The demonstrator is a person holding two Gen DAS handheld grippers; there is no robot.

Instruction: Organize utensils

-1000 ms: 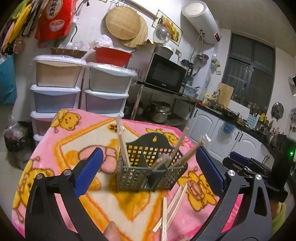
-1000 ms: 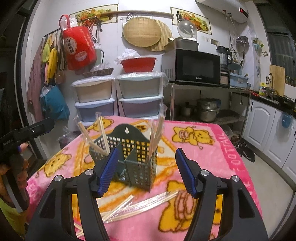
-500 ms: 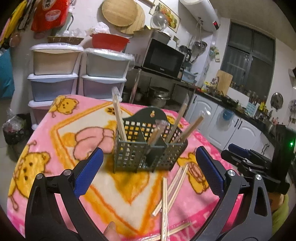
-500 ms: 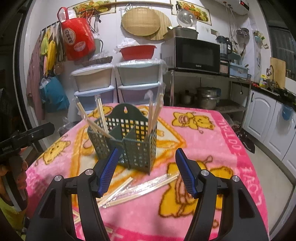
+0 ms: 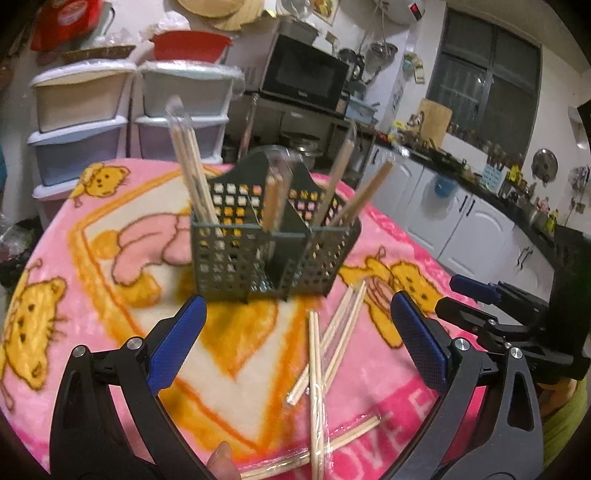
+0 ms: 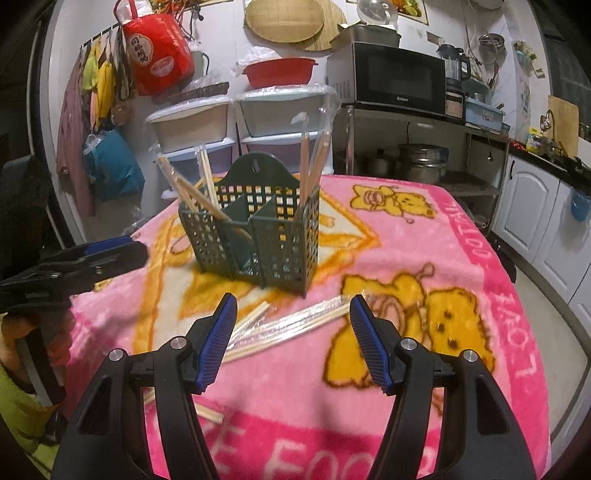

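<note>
Kitchen clutter fills the left wrist view: stacked plastic storage drawers against the wall, a black microwave on a metal rack, white cabinets under a dark window. A pink cartoon-bear blanket covers the tabletop. On it stands the dark green perforated plastic utensil basket, upright, with wrapped wooden chopsticks leaning in its compartments. Loose wrapped chopstick pairs lie on the blanket just in front of the basket, crossing one another. The left gripper hangs over them, its blue-padded fingers wide apart with nothing clamped. Only this view shows the window and a fingertip at the bottom edge; the right gripper appears at the right edge.

From the right wrist view the same basket stands mid-blanket, and its divider and hanging hole are clearer. Loose pairs lie between the basket and the right gripper, whose fingers stand apart, empty. Here alone appear a red hanging bag, a red basin and round woven mats on the wall. The left gripper enters from the left edge.
</note>
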